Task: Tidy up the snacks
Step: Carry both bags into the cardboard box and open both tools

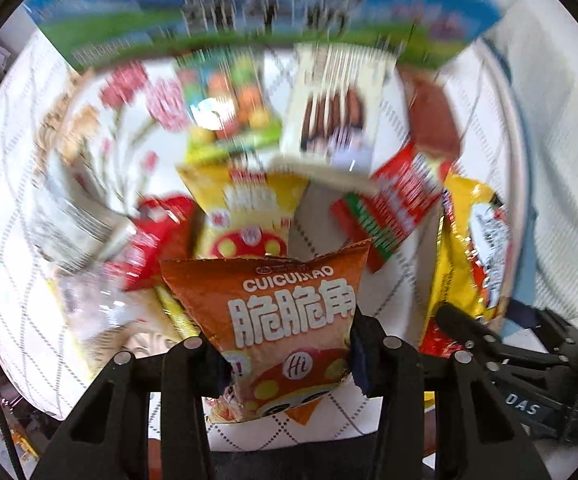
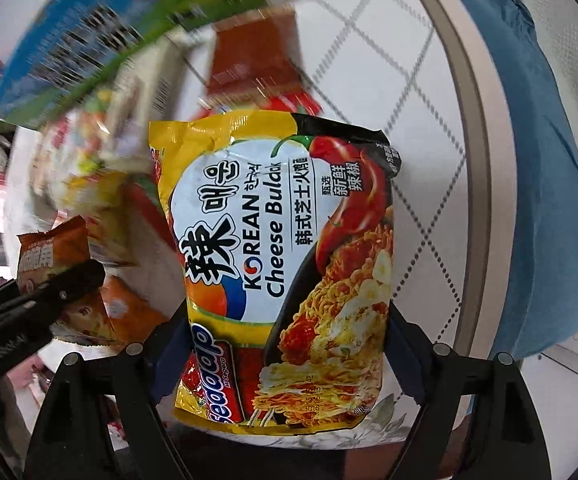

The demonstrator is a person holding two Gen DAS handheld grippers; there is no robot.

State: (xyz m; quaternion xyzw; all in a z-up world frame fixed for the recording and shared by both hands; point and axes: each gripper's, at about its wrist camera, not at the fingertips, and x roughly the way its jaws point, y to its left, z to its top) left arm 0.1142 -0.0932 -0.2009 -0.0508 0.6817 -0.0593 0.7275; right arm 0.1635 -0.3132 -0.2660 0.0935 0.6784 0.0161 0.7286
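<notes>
While the left tongs (image 1: 289, 354) pinch the orange bag (image 1: 277, 320) tight and the right tongs (image 2: 285, 364) squeeze the wide noodle pack (image 2: 285, 272), lift both slowly, well above the snack pile (image 1: 249, 152) below.

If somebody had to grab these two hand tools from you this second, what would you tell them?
Left gripper: fingers shut on the orange snack bag.
Right gripper: fingers shut on the yellow noodle packet.
Both packs appear to hang above the round table.
Left to do: the other snacks lie jumbled beside the blue-and-green box. Place both packs, then sort the pile.
</notes>
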